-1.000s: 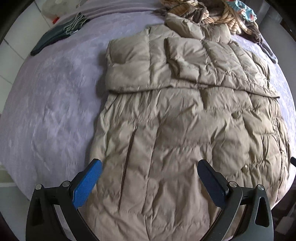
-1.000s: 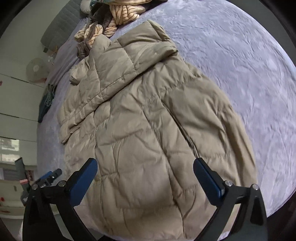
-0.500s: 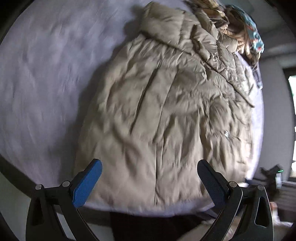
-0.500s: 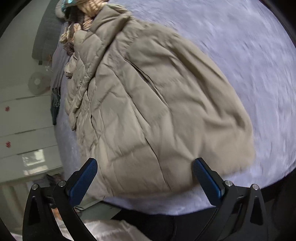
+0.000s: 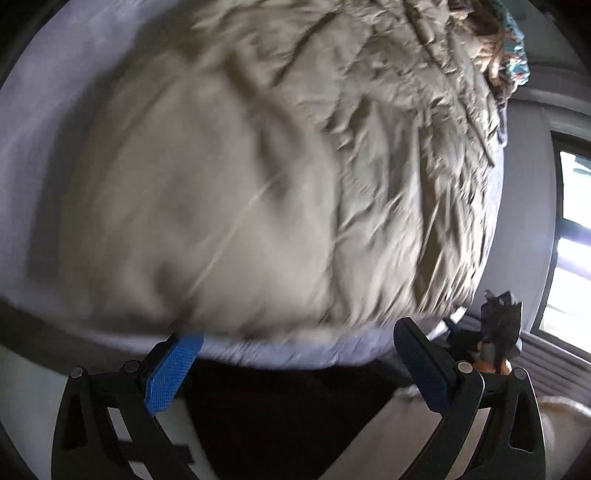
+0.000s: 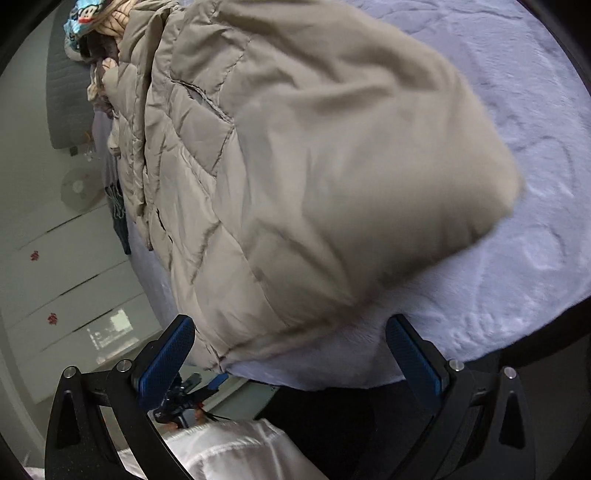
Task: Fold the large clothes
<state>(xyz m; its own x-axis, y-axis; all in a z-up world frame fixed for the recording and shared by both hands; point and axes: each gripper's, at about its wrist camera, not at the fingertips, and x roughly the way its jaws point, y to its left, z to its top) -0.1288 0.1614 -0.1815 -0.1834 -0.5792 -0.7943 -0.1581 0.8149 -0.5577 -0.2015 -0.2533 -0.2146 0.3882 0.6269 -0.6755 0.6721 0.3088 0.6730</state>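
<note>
A large tan quilted puffer jacket [image 5: 266, 177] lies spread on the lavender bed [image 5: 48, 96], its hem near the bed's front edge. It also fills the right wrist view [image 6: 314, 177]. My left gripper [image 5: 295, 363] is open and empty, held just off the bed's edge below the hem. My right gripper [image 6: 291, 363] is open and empty, also just off the edge below the jacket's hem corner. The left wrist view is motion-blurred.
A pile of striped and colourful clothes [image 6: 92, 22] lies at the far end of the bed, also in the left wrist view [image 5: 506, 44]. A window [image 5: 569, 251] is at the right. White cabinet doors [image 6: 55, 280] stand at the left. The bedspread [image 6: 535, 184] extends right of the jacket.
Both grippers have pulled back from above the jacket toward the bed's front edge and dropped lower. The jacket's hem now sits just ahead of the fingertips. Both stay open.
</note>
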